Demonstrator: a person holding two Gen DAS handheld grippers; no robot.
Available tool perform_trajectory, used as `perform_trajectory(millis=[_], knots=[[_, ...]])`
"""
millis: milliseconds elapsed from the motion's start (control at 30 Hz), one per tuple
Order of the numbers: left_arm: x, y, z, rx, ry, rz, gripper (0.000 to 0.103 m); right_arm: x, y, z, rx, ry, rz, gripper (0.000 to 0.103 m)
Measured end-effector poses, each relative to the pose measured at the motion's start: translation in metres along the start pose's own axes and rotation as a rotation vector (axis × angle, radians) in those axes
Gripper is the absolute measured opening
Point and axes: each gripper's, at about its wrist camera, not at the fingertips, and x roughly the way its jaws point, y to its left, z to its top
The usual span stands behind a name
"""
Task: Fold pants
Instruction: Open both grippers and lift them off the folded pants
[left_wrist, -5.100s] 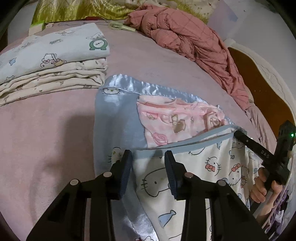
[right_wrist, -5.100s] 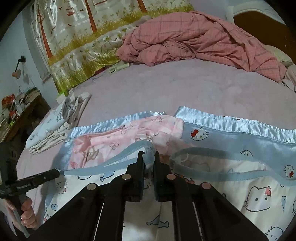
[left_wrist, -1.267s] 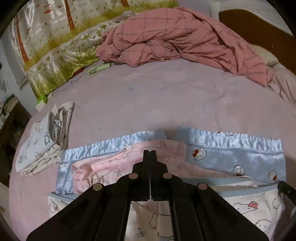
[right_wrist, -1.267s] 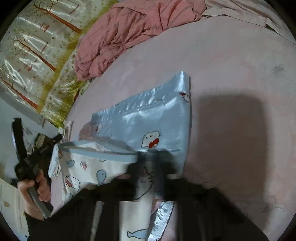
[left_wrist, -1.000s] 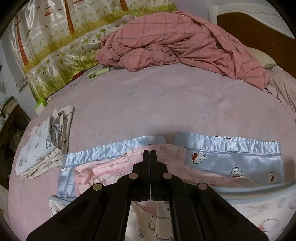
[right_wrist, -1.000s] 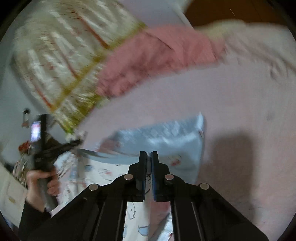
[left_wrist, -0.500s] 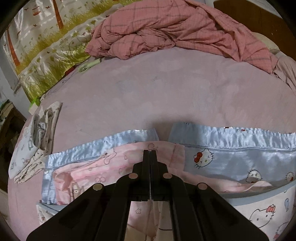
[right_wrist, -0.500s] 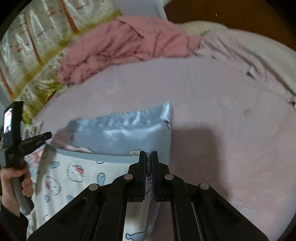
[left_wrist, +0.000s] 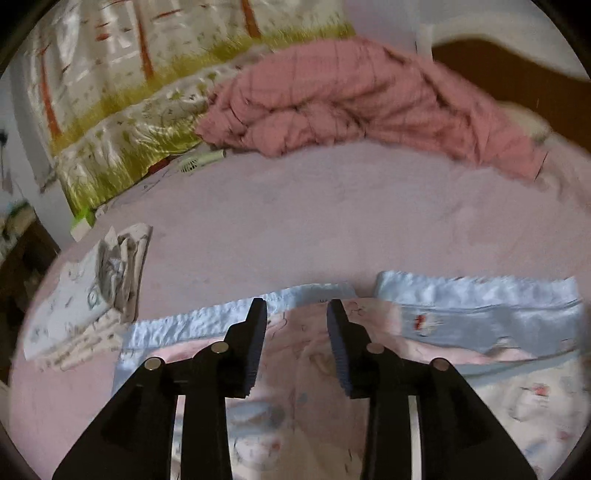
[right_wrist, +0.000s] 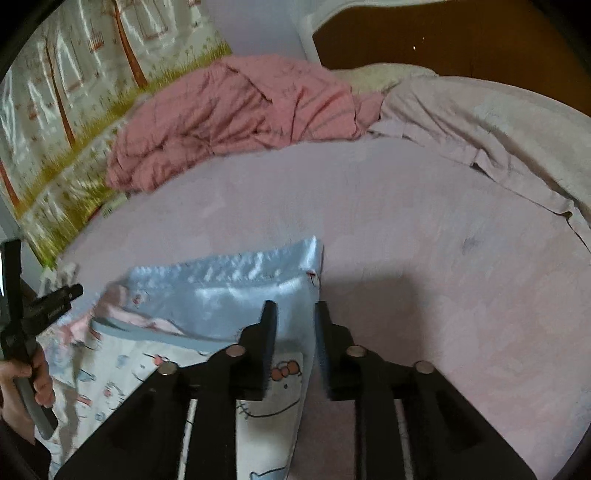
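The pants (left_wrist: 461, 332) lie on the pink bed: white cat-print cloth with shiny light-blue bands and a pink lining showing. My left gripper (left_wrist: 297, 314) is open and empty, just above the pink lining at the middle of the pants. In the right wrist view the pants (right_wrist: 229, 291) show their right edge, with the white printed layer folded over the blue band. My right gripper (right_wrist: 293, 314) is open and empty over that right edge. The left gripper (right_wrist: 44, 302) and the hand holding it show at the far left.
A crumpled pink plaid quilt (left_wrist: 351, 99) lies at the back of the bed, also in the right wrist view (right_wrist: 229, 110). A stack of folded clothes (left_wrist: 92, 306) sits at the left. A beige blanket (right_wrist: 498, 122) lies at the back right. A small fan (left_wrist: 199, 160) lies near the wall.
Both grippers were shut on the pants half a second ago and have opened, letting the cloth go. Both have lifted and drawn back slightly.
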Motion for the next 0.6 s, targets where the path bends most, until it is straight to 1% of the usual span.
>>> perform_trajectory(millis=[33, 100, 233, 300, 333, 433, 467, 533, 600], knots=[[-0.018, 0.007, -0.003, -0.028, -0.028, -0.024, 0.033, -0.007, -0.001, 0.003, -0.002, -0.011, 0.026, 0.028], [-0.054, 0.018, -0.011, -0.04, -0.085, -0.041, 0.033, -0.019, 0.002, 0.007, -0.017, -0.026, 0.076, 0.028], [-0.142, 0.032, -0.035, -0.03, -0.225, -0.059, 0.034, -0.064, 0.016, 0.01, -0.082, -0.137, 0.201, 0.028], [-0.189, 0.042, -0.051, -0.028, -0.301, -0.068, 0.039, -0.084, 0.025, 0.008, -0.118, -0.177, 0.228, 0.028], [-0.213, 0.047, -0.06, -0.028, -0.337, -0.071, 0.04, -0.1, 0.03, 0.006, -0.135, -0.208, 0.256, 0.028], [-0.264, 0.063, -0.081, -0.033, -0.407, -0.064, 0.041, -0.137, 0.039, -0.003, -0.117, -0.243, 0.356, 0.028], [-0.279, 0.068, -0.088, -0.039, -0.426, -0.062, 0.044, -0.148, 0.042, -0.006, -0.105, -0.251, 0.378, 0.028], [-0.301, 0.078, -0.102, -0.049, -0.443, -0.072, 0.045, -0.179, 0.053, -0.017, -0.097, -0.28, 0.395, 0.028], [-0.315, 0.085, -0.114, -0.063, -0.455, -0.09, 0.045, -0.204, 0.066, -0.029, -0.133, -0.306, 0.396, 0.029]])
